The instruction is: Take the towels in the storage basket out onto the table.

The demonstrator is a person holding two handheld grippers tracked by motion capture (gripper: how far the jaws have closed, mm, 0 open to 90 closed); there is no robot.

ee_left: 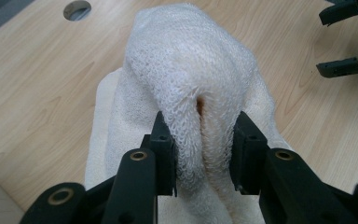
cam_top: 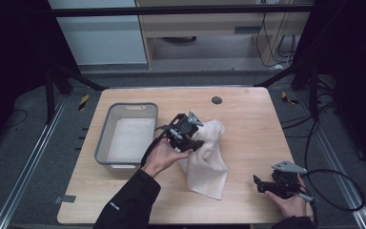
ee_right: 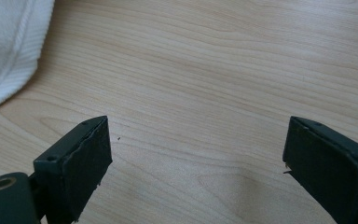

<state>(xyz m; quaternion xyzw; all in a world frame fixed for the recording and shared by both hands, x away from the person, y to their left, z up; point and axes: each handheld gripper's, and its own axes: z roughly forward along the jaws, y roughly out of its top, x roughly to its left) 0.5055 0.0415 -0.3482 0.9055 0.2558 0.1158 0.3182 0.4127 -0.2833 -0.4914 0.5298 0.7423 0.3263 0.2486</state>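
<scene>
High view: the left tool (cam_top: 194, 138) pinches the white terry-cloth towel (cam_top: 209, 164) mid-tabletop, beside the grey plastic bin (cam_top: 104, 138), likely to lift it. The right tool (cam_top: 262, 183) waits well apart.

Left gripper view: both jaws clamp 1 bunched fold.

Right gripper view: jaws spread wide over the bare light wooden tabletop (ee_right: 214, 70), the towel's hem at upper left.

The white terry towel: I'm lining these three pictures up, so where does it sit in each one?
High view: the white terry towel lies at the centre of the wooden table, its upper end pinched by the left gripper.
Left gripper view: it fills the centre, a bunched fold clamped between the black jaws.
Right gripper view: its hemmed edge shows in the upper left corner.
Shared landmark: the light wood tabletop.
</scene>
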